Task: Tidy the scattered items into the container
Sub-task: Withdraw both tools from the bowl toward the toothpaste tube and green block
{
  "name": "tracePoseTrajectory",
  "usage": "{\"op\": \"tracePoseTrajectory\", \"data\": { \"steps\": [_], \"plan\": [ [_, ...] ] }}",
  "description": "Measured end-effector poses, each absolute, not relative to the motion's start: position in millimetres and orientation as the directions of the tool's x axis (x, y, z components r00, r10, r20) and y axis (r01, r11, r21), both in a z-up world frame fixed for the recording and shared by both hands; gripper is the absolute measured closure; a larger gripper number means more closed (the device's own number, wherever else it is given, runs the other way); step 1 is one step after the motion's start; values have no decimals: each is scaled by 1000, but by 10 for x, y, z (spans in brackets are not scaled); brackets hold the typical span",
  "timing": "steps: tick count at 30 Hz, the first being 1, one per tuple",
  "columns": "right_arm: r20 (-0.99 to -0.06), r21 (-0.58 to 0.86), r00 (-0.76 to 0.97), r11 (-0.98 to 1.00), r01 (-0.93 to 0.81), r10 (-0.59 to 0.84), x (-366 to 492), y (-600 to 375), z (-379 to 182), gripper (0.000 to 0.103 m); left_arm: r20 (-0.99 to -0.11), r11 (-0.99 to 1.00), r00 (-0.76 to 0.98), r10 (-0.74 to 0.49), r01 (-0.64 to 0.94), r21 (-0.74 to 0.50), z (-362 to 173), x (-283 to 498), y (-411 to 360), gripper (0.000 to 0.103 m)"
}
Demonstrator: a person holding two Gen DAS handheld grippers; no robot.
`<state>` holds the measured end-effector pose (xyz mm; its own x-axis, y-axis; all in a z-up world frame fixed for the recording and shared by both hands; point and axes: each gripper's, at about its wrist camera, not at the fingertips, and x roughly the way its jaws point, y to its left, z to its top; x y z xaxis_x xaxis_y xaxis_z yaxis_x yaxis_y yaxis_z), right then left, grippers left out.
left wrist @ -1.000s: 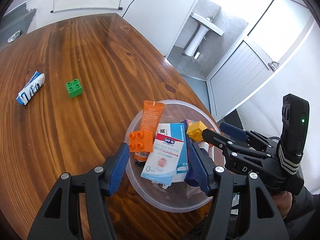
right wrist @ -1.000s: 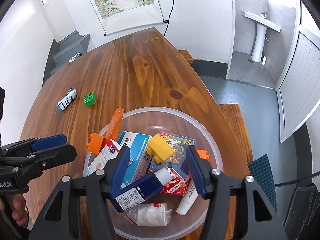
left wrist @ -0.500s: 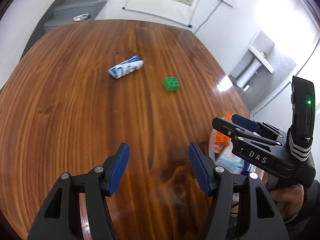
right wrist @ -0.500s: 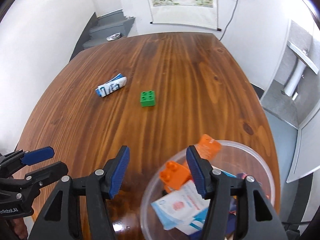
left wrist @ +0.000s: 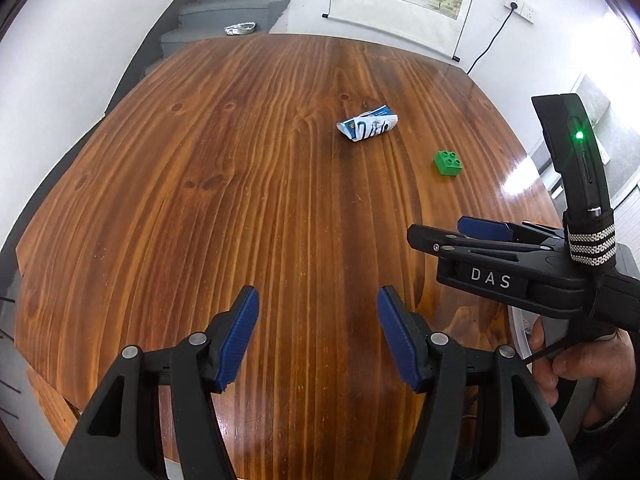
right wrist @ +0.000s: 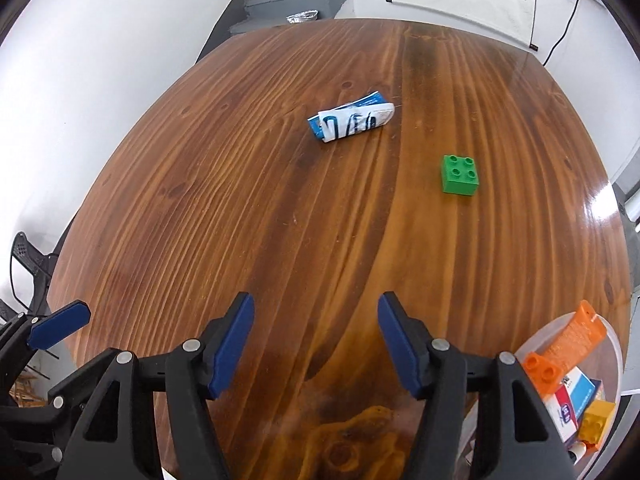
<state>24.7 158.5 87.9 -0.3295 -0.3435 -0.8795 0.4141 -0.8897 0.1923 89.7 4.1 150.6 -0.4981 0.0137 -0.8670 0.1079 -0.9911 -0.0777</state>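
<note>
A crumpled blue-and-white packet [left wrist: 368, 126] [right wrist: 352, 120] lies on the wooden table, well ahead of both grippers. A green toy brick [left wrist: 448, 163] [right wrist: 460, 174] sits to its right. My left gripper [left wrist: 316, 308] is open over bare wood, with nothing between its fingers. My right gripper [right wrist: 316, 312] hangs over bare wood too, its jaws opening and nothing between them. The clear plastic bowl [right wrist: 612, 336] is at the lower right of the right wrist view. It holds an orange tube, an orange brick, a yellow brick and small boxes.
The round wooden table [left wrist: 240, 160] ends at white walls, with grey stairs [left wrist: 228, 12] and a hanging scroll beyond it. A person's hand [left wrist: 580, 364] grips the right gripper's handle. A black chair frame [right wrist: 24, 256] stands beyond the table's left edge.
Both views swung left, away from the bowl and onto the table. The bowl left the left wrist view and slid to the right wrist view's lower right corner. The right jaws spread slightly.
</note>
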Motion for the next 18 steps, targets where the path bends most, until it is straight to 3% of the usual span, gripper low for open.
{"op": "tracePoseTrajectory", "data": {
  "steps": [18],
  "plan": [
    [-903,230,-271,-908,349,-333,57,1487,634,30,-888,-991,-460,5,114,-65,1399,761,-77,38]
  ]
}}
